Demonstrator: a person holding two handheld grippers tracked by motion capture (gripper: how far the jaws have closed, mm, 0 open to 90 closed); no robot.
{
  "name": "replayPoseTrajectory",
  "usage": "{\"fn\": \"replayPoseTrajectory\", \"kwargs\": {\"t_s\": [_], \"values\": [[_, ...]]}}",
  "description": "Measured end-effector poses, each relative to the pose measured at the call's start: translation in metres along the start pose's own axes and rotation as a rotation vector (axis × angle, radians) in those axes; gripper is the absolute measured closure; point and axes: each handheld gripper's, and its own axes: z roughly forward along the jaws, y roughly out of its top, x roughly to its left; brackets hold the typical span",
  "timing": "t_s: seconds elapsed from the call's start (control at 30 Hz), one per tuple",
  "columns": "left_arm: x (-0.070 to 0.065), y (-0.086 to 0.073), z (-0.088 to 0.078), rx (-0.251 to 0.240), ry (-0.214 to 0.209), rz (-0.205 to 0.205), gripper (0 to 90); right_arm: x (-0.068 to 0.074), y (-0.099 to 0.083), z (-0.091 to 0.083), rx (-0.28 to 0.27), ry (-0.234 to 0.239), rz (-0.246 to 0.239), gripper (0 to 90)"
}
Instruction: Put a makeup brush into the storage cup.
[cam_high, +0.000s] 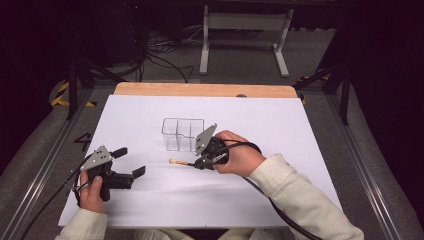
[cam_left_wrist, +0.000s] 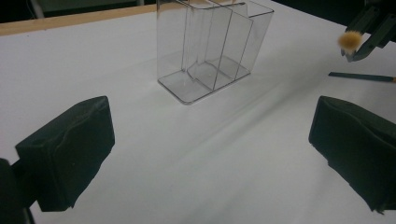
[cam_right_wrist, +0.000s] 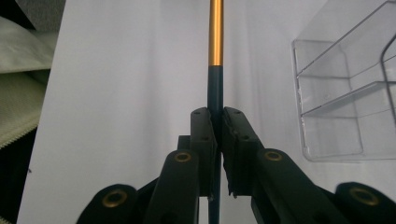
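Your right gripper (cam_right_wrist: 215, 122) had fingers pinched on brush (cam_right_wrist: 215, 32), dark handle between pads, gold ferrule and tuft beyond fingertips, organizer (cam_high: 183, 134) beside. Brush looked light, stiff, slim, slippery: grip mid-handle, not tuft. Your left gripper (cam_left_wrist: 210, 154) fingers wide, empty, over worktop (cam_high: 150, 200).

- A table (cam_high: 150, 90) carries the scene; its pale wooden edge shows along the far side
- A white sheet (cam_high: 150, 200) covers almost all of the top, reaching the near edge
- A clear plastic organizer (cam_high: 182, 134) with upright dividers stands on the sheet, centre, slightly toward the far side
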Motion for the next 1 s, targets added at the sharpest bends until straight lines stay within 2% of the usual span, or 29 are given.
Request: {"fn": "replayPoseTrajectory", "kwargs": {"t_s": [0.17,0.4,0.57,0.6,0.67,0.73,0.77,0.87,0.93,1.0], "values": [[0.0,0.0,0.0,-0.016,-0.007,0.008,1.0,-0.001,-0.003,-0.008,-0.068,-0.018,0.04,83.7],[0.0,0.0,0.0,-0.046,-0.037,0.016,0.9,-0.003,-0.007,-0.016,-0.166,-0.05,0.063,83.7],[0.0,0.0,0.0,-0.057,-0.035,0.014,0.8,-0.003,-0.008,-0.024,-0.253,-0.078,0.081,83.7],[0.0,0.0,0.0,-0.057,-0.035,0.014,0.8,-0.003,-0.008,-0.024,-0.253,-0.078,0.081,83.7],[-0.001,0.0,0.0,-0.061,-0.037,0.015,0.8,-0.004,-0.009,-0.028,-0.296,-0.094,0.094,83.7],[-0.001,0.0,0.0,-0.064,-0.038,0.016,0.8,-0.004,-0.01,-0.029,-0.306,-0.102,0.096,83.7],[-0.001,0.0,0.001,-0.065,-0.039,0.012,0.8,-0.004,-0.011,-0.03,-0.329,-0.114,0.104,83.7],[-0.001,0.0,0.001,-0.071,-0.038,0.011,0.8,-0.004,-0.011,-0.031,-0.348,-0.118,0.115,83.7],[-0.001,0.0,0.001,-0.075,-0.035,0.007,0.7,-0.006,-0.013,-0.033,-0.4,-0.124,0.136,83.7],[-0.001,-0.001,0.001,-0.074,-0.035,0.001,0.8,-0.006,-0.013,-0.033,-0.415,-0.125,0.139,83.7]]}}
